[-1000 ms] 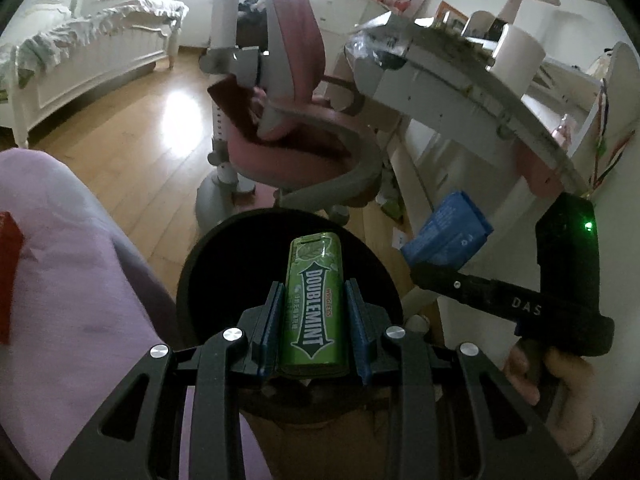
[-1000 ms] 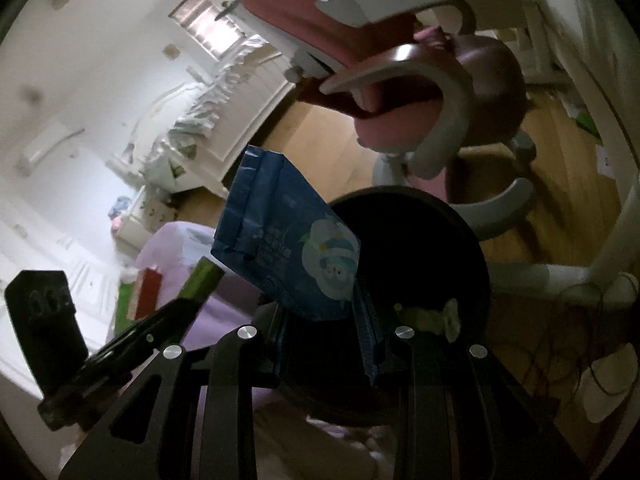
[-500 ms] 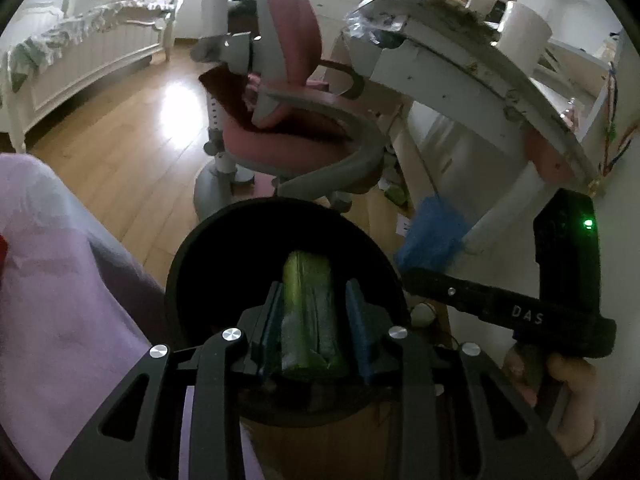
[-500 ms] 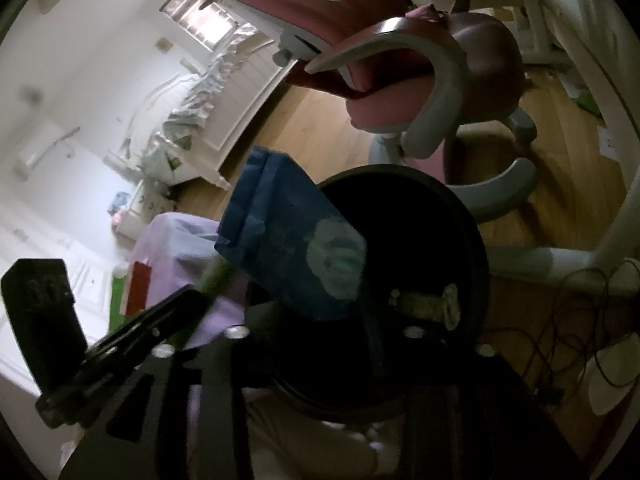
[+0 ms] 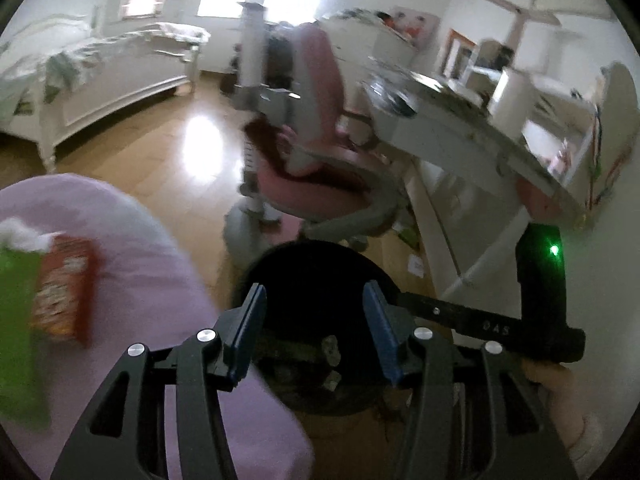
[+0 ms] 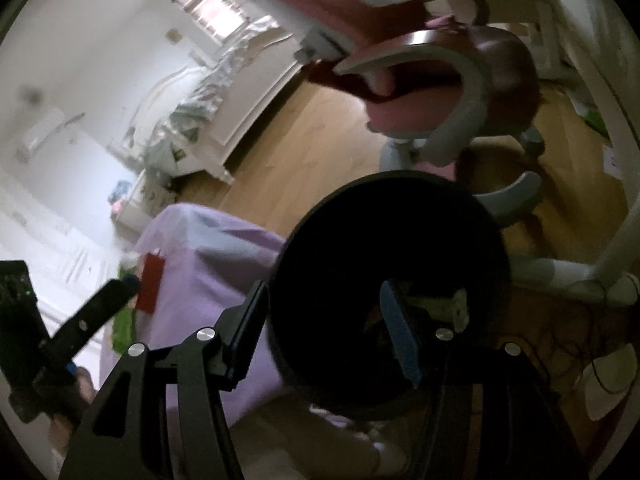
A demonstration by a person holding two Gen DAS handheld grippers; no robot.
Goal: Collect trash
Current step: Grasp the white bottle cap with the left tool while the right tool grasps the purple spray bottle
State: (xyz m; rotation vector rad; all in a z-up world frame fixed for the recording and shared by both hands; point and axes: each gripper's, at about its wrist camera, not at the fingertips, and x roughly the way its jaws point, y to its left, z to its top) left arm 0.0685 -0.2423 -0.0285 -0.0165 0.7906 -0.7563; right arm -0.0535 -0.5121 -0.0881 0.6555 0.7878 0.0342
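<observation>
Both tools are opening with nothing between the pads: left tool (image 5: 312, 330) and right tool (image 6: 324, 330) over the black bin (image 6: 400, 216); scraps (image 5: 330, 350) lie inside.

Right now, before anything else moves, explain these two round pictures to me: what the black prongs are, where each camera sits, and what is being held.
There is no robot here. A person holds a hand tool with two fingers in each hand, and a wide-angle camera on each tool looks forward along them, which makes the pictures round.

One picture comes from the left gripper, the other from the right gripper. The black prongs with blue pads are those fingers.

Both hover over a round black trash bin on the wooden floor. Their jaws are opening and nothing sits between them, so nothing is held.

Beside the bin is a surface under a lilac cloth, with a red packet and a green one on it. Behind stands a pink chair.
</observation>
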